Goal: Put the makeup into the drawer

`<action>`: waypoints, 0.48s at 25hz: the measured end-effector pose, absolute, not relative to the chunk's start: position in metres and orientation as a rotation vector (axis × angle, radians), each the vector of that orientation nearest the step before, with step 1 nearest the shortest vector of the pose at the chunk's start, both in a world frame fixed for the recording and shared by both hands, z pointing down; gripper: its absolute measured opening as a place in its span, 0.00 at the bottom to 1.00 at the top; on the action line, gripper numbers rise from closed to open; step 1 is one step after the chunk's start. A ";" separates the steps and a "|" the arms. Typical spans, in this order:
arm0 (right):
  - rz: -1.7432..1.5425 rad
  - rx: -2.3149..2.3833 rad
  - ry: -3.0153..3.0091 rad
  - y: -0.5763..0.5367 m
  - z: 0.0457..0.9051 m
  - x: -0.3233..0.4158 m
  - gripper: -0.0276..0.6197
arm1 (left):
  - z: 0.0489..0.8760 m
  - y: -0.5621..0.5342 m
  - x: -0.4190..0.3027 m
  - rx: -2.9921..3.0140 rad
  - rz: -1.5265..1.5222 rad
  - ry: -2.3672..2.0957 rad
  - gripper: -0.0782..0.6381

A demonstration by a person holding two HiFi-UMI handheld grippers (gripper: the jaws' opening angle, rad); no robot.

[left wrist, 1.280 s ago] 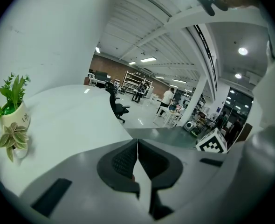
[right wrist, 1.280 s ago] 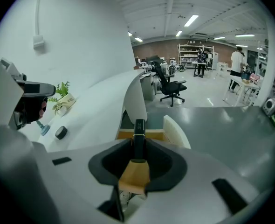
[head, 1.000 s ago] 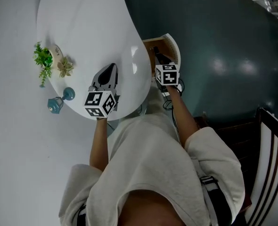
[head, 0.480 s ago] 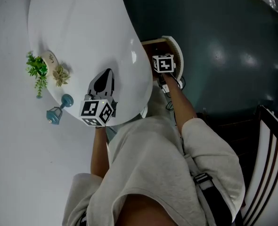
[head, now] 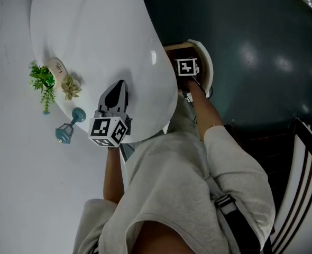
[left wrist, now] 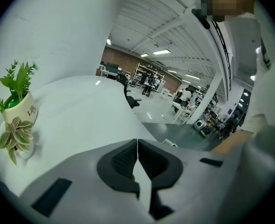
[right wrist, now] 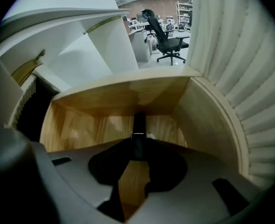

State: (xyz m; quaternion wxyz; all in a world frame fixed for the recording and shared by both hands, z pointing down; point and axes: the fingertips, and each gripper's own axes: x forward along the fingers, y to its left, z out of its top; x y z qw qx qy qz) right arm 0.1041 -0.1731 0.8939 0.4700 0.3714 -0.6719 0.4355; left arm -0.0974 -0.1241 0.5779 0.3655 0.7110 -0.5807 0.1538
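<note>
the right gripper [right wrist: 138, 146] is clamped on a dark makeup stick [right wrist: 139, 122], which points down into the wooden drawer [right wrist: 207, 120]. the left gripper [left wrist: 137, 146], jaws together on nothing, hangs over the white table [left wrist: 81, 111], at 8 o'clock of the drawer in the head view.

Source: rows of ceiling lamps [left wrist: 161, 52], bright and even from overhead.
Glare: hot spots along the edge of the glossy white tabletop [head: 92, 46] and on the dark floor [head: 262, 89].
Shadow: drawer [right wrist: 105, 106] interior dimmer and warm; makeup tube [right wrist: 139, 134] a near-black silhouette.
Distortion: both gripper views fisheye, corners vignetted black, straight edges bowed.
Focus: near foreground soft; mosaic patch at the top of the left gripper view.
</note>
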 end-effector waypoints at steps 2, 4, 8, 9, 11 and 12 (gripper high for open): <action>1.060 0.909 -1.628 -0.171 0.896 0.106 0.20 | 0.578 -0.123 -0.099 1.828 0.399 -1.493 0.13; 1.068 0.907 -1.649 -0.171 0.898 0.104 0.20 | 0.577 -0.122 -0.099 1.830 0.401 -1.492 0.13; 1.103 0.895 -1.700 -0.170 0.890 0.094 0.29 | 0.575 -0.120 -0.101 1.835 0.401 -1.496 0.13; 1.094 0.905 -1.705 -0.172 0.887 0.096 0.31 | 0.575 -0.119 -0.101 1.836 0.401 -1.497 0.13; 1.067 0.926 -1.713 -0.175 0.882 0.100 0.31 | 0.573 -0.117 -0.101 1.841 0.400 -1.499 0.13; 1.057 0.935 -1.716 -0.175 0.878 0.101 0.32 | 0.572 -0.117 -0.101 1.845 0.399 -1.500 0.13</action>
